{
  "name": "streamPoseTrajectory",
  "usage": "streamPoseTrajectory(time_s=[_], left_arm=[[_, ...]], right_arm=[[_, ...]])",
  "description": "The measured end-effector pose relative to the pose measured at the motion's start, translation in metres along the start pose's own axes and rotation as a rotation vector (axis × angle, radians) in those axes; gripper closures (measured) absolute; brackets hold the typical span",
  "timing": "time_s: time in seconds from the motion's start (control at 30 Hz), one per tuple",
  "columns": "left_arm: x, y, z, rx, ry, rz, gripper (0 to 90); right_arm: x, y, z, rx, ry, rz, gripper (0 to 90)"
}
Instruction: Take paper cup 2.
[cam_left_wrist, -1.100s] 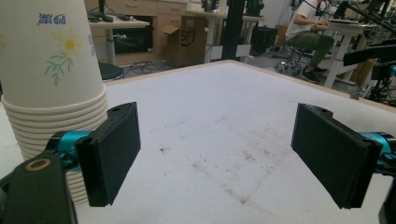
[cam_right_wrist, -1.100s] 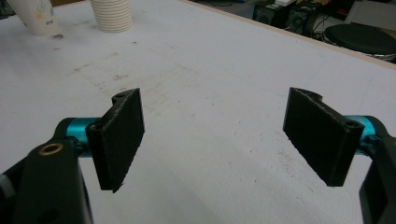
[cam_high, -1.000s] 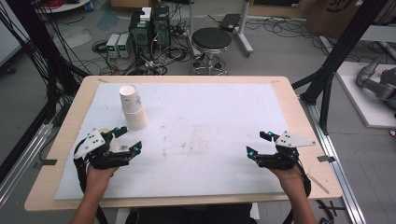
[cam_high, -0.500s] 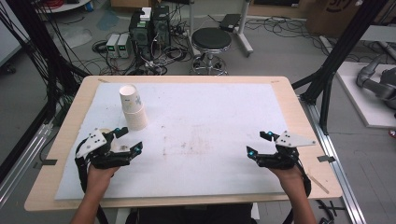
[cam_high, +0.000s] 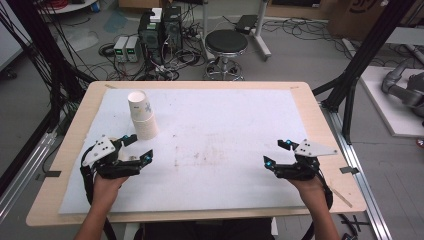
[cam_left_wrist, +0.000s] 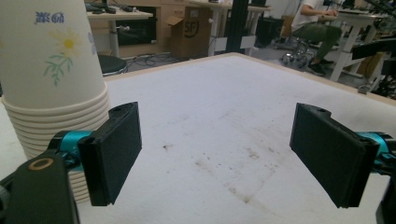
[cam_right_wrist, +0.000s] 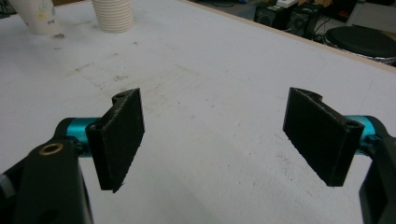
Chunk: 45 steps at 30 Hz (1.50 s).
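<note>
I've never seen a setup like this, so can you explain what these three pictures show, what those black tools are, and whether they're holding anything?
A person sits at a table holding a hand-operated tool in each hand. The high view looks down from above: the left gripper and right gripper rest over a white mat. The other two pictures come from cameras riding on each tool, looking out between its two black jaws. On the mat stands a stack of paper cups, upside down, near the left gripper. Both sets of jaws stand apart with nothing between them; the left ones have just been closing slightly.
</note>
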<state>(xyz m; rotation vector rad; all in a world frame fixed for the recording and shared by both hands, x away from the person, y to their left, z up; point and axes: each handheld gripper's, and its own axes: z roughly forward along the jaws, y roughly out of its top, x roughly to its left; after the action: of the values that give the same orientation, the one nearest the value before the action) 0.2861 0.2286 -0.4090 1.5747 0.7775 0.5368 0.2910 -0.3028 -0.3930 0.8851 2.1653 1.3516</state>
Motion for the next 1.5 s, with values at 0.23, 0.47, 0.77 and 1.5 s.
streamPoseTrajectory(time_s=[0.23, 0.47, 0.77, 1.5], left_arm=[[0.006, 0.020, 0.005, 0.022, 0.028, 0.011, 17.6], [0.014, 0.044, 0.012, 0.058, 0.065, 0.013, 17.7], [0.022, 0.070, 0.016, 0.041, 0.114, 0.038, 18.0], [0.068, 0.107, 0.055, 0.135, 0.246, -0.007, 17.2]], right_arm=[[0.001, 0.002, 0.003, 0.001, 0.011, -0.005, 21.2], [0.001, 0.002, 0.001, -0.007, 0.015, -0.002, 21.2], [0.001, 0.002, 0.000, -0.007, 0.013, 0.002, 21.1], [0.001, 0.001, 0.000, -0.008, 0.013, -0.001, 21.1]])
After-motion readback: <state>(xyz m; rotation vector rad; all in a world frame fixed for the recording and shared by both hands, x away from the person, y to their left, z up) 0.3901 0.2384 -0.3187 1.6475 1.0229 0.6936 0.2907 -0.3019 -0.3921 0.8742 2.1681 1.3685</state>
